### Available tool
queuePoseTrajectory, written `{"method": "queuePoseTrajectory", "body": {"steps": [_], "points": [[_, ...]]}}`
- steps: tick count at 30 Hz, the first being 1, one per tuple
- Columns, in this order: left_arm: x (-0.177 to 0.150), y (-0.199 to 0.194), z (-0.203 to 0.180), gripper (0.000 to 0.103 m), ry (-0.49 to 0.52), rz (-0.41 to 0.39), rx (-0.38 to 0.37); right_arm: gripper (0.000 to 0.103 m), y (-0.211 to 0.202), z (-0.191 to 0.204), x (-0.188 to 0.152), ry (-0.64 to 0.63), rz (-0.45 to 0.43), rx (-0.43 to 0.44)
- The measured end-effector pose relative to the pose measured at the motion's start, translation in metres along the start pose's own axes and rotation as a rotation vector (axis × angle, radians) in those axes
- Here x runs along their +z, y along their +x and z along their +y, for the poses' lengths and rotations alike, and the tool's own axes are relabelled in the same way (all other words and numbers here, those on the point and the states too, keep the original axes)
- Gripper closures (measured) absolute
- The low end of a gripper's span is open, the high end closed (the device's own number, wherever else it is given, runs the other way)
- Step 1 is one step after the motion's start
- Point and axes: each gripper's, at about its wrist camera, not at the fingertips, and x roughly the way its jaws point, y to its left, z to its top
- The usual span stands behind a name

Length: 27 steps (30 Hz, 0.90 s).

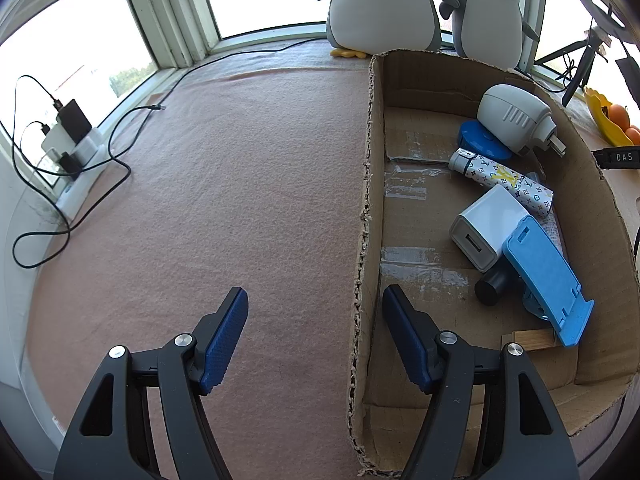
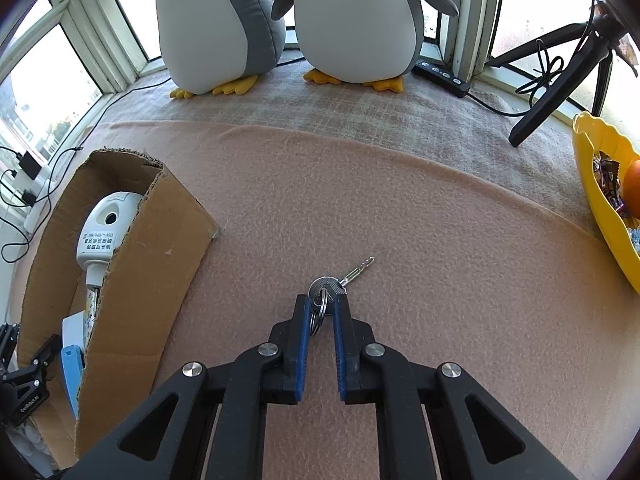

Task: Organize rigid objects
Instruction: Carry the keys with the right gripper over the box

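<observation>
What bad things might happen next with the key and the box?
1. The right gripper pinches the key only by its ring and head, so it might swing or slip out when lifted.
2. The cardboard box has a tall wall, and the key's dangling tip could snag on it.

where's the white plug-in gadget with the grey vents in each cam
Left wrist: the white plug-in device lies at the far end of the cardboard box, upper right.
Right wrist: the same device shows at left, behind the box wall.
Shared landmark: the two plush penguins by the window.
</observation>
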Motion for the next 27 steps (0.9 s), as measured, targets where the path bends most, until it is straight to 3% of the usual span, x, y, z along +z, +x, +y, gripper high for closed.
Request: {"method": "queuePoseTrajectory", "body": {"steps": [14,27], "points": [[0.001,0.000,0.003,0.033,-0.007,0.000,-0.004,0.101,-0.020,0.009,-0.002,-0.034,-0.042,-0.031],[0.000,0.002,0.008,0.033,-0.024,0.000,-0.024,0.101,-0.088,0.044,-0.014,-0.065,-0.136,0.018]]}}
